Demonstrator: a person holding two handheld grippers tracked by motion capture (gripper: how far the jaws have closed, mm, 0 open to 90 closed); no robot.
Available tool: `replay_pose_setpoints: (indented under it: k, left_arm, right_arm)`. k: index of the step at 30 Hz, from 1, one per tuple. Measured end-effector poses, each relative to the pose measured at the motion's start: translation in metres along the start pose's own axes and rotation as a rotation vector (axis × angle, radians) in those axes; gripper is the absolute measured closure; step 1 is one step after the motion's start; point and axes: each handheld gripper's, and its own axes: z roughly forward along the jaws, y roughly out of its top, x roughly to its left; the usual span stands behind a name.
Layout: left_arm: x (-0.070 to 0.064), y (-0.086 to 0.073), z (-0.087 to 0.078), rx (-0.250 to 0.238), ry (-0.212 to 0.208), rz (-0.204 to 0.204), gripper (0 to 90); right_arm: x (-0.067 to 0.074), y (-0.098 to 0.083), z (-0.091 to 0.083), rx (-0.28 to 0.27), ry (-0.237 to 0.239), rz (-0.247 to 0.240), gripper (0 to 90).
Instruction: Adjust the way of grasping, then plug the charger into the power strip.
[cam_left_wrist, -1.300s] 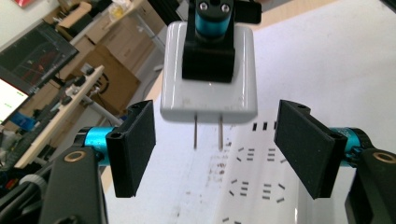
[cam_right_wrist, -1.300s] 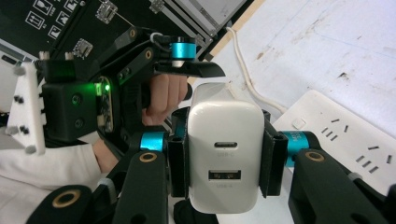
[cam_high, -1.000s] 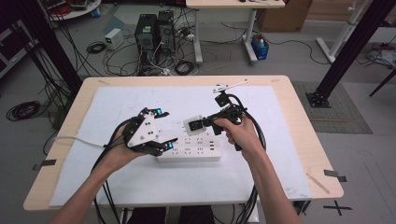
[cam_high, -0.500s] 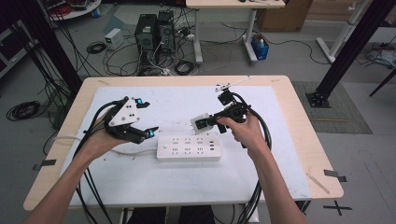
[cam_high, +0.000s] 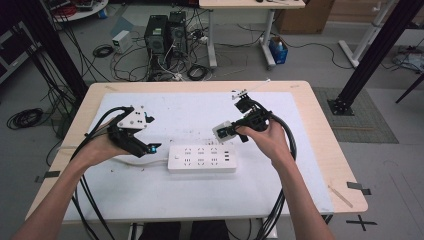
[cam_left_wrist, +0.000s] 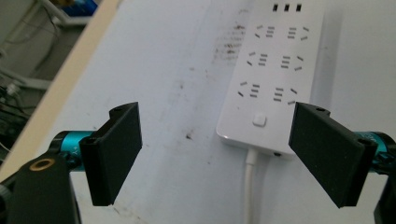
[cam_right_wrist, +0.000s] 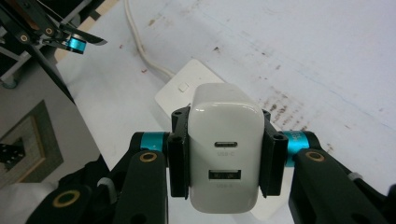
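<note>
Charger (cam_right_wrist: 225, 154) clamped in right gripper (cam_right_wrist: 225, 156) above power strip (cam_high: 201, 158); left gripper (cam_left_wrist: 219, 154) spread, empty.

We see a scuffed white sheet (cam_high: 200, 200) spread under the left gripper (cam_high: 147, 142) and the right gripper (cam_high: 225, 131), covering most of a pale wooden table (cam_high: 345, 165) whose bare edge runs outside each of them. Far beyond the left gripper, on the grey floor, stand two black computer towers (cam_high: 165, 35) among loose cables, with a coiled black cable (cam_high: 25, 118) off to its outer side. Beyond the right gripper we see a small blue container (cam_high: 277, 50), and to its outer side a slanting black metal post (cam_high: 380, 50) above a grey floor mat (cam_high: 370, 115).
</note>
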Motion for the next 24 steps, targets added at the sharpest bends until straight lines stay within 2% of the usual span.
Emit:
replay_pose_setpoints:
  k: [4, 5, 6, 8, 10, 13, 15, 18, 21, 24]
  left_arm:
    - [0.007, -0.01, 0.001, 0.062, -0.024, -0.031, 17.4]
    - [0.01, -0.014, 0.0, 0.084, -0.004, -0.033, 17.4]
    - [0.012, -0.017, -0.001, 0.083, 0.015, -0.041, 17.4]
    - [0.014, -0.023, -0.005, 0.072, 0.025, -0.066, 17.4]
    - [0.015, -0.028, -0.008, 0.076, 0.03, -0.082, 17.4]
    - [0.018, -0.035, -0.009, 0.104, 0.021, -0.097, 17.4]
    - [0.02, -0.04, -0.008, 0.134, -0.007, -0.114, 17.4]
    - [0.022, -0.044, -0.006, 0.192, -0.041, -0.107, 17.4]
    - [0.024, -0.047, -0.005, 0.21, -0.053, -0.11, 17.4]
    - [0.023, -0.048, -0.006, 0.211, -0.054, -0.106, 17.4]
  right_arm:
    - [0.0, 0.0, -0.003, 0.024, -0.04, -0.025, 62.3]
    - [0.0, 0.0, -0.003, 0.036, -0.06, -0.029, 62.3]
    - [-0.001, 0.001, -0.004, 0.05, -0.083, -0.036, 62.3]
    - [-0.001, 0.002, -0.003, 0.065, -0.111, -0.039, 62.3]
    - [-0.001, 0.002, -0.003, 0.077, -0.115, -0.042, 62.3]
    - [-0.001, 0.002, 0.0, 0.094, -0.124, -0.053, 62.3]
    - [-0.002, 0.003, 0.003, 0.11, -0.129, -0.063, 62.3]
    - [-0.004, 0.004, 0.006, 0.144, -0.145, -0.082, 62.3]
    - [-0.006, 0.005, 0.009, 0.195, -0.159, -0.1, 62.3]
    - [-0.009, 0.007, 0.01, 0.209, -0.191, -0.118, 62.3]
